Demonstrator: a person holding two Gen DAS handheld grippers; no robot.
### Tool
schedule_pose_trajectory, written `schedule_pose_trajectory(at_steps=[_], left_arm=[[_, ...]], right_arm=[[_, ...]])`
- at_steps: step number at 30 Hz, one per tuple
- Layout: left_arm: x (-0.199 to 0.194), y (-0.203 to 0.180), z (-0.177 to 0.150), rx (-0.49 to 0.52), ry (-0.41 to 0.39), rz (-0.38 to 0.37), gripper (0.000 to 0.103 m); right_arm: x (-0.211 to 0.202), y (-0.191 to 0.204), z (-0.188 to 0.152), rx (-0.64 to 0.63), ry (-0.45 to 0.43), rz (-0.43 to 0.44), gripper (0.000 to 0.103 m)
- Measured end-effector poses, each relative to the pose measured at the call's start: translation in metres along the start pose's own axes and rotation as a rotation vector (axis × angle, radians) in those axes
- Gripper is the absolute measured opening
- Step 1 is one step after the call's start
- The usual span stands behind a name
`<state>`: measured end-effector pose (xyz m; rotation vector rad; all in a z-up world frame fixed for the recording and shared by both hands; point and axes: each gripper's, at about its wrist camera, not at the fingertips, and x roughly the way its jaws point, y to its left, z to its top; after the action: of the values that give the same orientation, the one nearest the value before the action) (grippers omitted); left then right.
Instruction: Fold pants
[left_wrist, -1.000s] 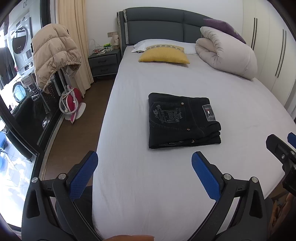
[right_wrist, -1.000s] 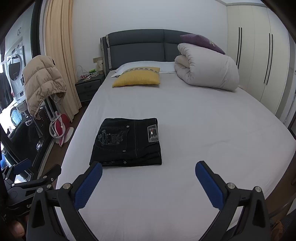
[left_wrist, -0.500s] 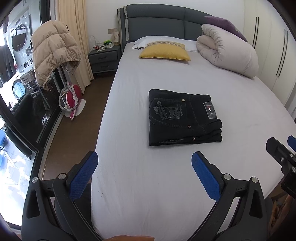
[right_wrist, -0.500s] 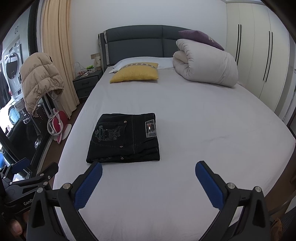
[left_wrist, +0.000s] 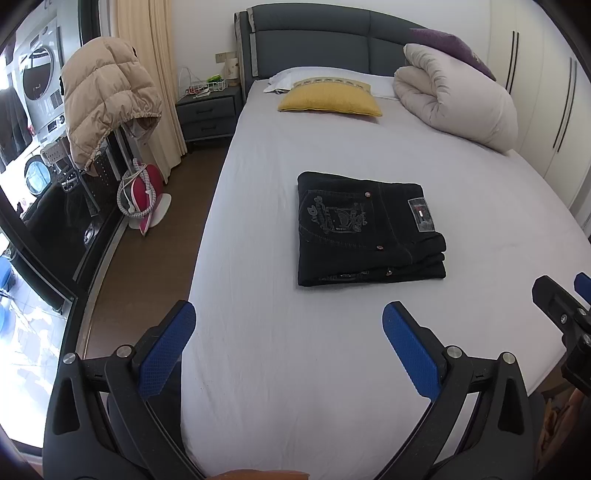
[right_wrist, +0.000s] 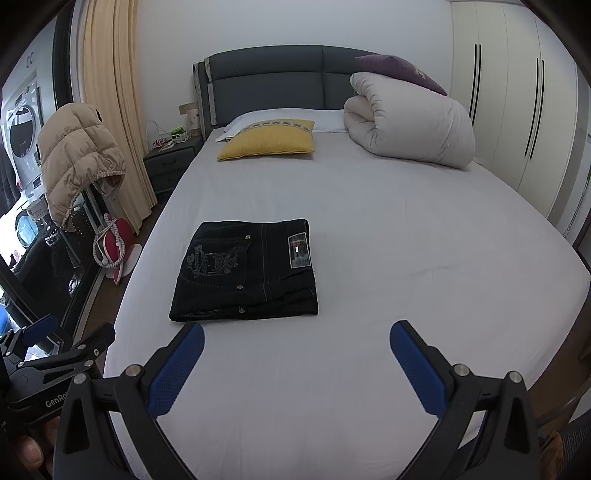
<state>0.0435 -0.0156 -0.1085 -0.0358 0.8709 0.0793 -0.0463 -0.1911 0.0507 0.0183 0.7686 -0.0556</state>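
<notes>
Bed (left_wrist: 332, 369) with a plain white sheet takes up most of both views; dark grey padded headboard (right_wrist: 266, 81) at the far end. Yellow pillow (left_wrist: 328, 101) lies near the headboard, with a white pillow partly hidden behind it. Rolled white duvet (right_wrist: 410, 125) sits at the far right of the bed, a purple cushion (right_wrist: 399, 70) on top of it. Cream wardrobe doors (right_wrist: 517, 110) along the right wall. On the left: nightstand (left_wrist: 208, 114), beige curtain (right_wrist: 110, 110), tan puffer jacket (left_wrist: 103, 99) draped over a rack, brown wood floor (left_wrist: 147, 258). A pink-red item with a white cord on the floor, can't tell what it is.

Black pants (left_wrist: 365, 229) lie folded into a compact rectangle mid-bed, back pocket embroidery and label patch facing up, nothing touching them.

Left tool (left_wrist: 288, 321) released, blue pads wide apart, empty, hovering over the near end of the bed, short of the pants. Right tool (right_wrist: 297, 339) likewise released and empty, just short of the pants' near edge. Each tool shows only partly at the edge of the other's view. Hands mostly cut off; a bit of finger at the bottom left of the right wrist view. Fold layers under the top one hidden.
</notes>
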Motion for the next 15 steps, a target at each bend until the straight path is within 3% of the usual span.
schedule_pose_trajectory(at_steps=[15], left_arm=[[0.0014, 0.0005, -0.0017, -0.003, 0.005, -0.001, 0.103]], right_arm=[[0.0026, -0.0005, -0.0060, -0.001, 0.007, 0.001, 0.103]])
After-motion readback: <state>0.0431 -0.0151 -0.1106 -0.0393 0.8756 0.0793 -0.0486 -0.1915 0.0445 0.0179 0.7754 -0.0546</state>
